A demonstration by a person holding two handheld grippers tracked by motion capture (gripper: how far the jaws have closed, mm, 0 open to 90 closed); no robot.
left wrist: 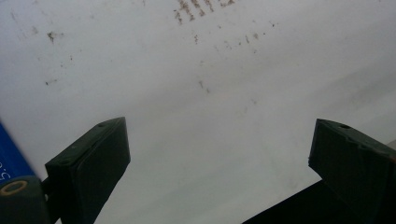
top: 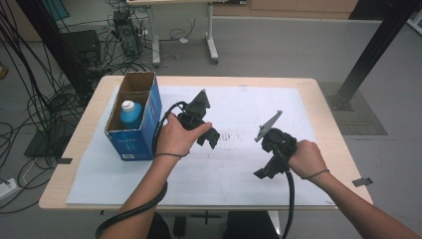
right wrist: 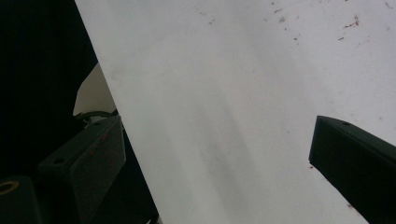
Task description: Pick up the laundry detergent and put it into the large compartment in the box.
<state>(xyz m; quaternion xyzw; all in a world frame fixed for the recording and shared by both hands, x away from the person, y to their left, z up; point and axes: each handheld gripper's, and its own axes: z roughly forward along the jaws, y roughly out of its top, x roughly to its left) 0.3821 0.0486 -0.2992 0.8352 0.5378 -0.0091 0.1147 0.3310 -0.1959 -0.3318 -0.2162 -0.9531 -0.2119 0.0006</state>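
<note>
An open blue cardboard box (top: 135, 137) stands at the left of the white sheet (top: 239, 164) that covers the table. Inside it is a blue bottle (top: 130, 114) with a white cap. My left gripper (top: 211, 137) hovers just right of the box, jaws pointing down at the sheet. In the left gripper view it (left wrist: 219, 128) is open with bare speckled sheet between the jaws, and a corner of the blue box (left wrist: 10, 161) shows at the lower left. My right gripper (top: 263, 173) is held right of centre, near the front. It (right wrist: 218, 123) is open over the sheet, holding nothing.
The wooden table (top: 326, 124) has a bare margin around the sheet. Black cables (top: 35, 99) and equipment crowd the floor at the left. A black post (top: 368, 55) stands at the back right, and another table's legs (top: 211, 45) are behind.
</note>
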